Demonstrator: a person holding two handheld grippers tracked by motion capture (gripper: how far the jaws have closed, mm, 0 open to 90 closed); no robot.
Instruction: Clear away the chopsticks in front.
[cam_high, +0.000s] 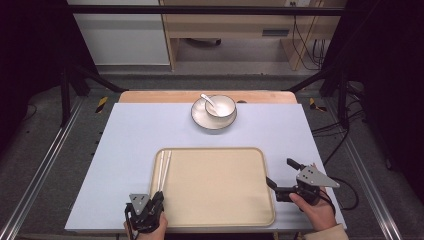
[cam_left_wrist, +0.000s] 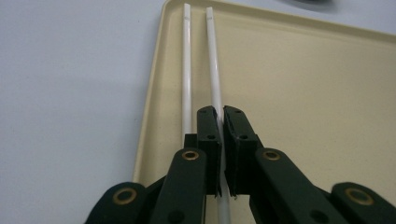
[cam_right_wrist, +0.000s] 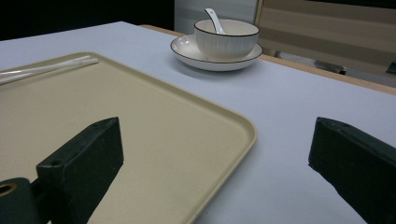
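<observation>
Two slim white chopsticks (cam_left_wrist: 187, 70) lie parallel along the left edge of the beige tray (cam_left_wrist: 303, 93). The left gripper (cam_left_wrist: 223, 119) is clamped narrowly on the right-hand stick's near end. The right gripper (cam_high: 282, 175) stands wide, well apart.

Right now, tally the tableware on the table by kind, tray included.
chopsticks: 2
bowl: 1
plate: 1
spoon: 1
tray: 1
Total: 6
</observation>
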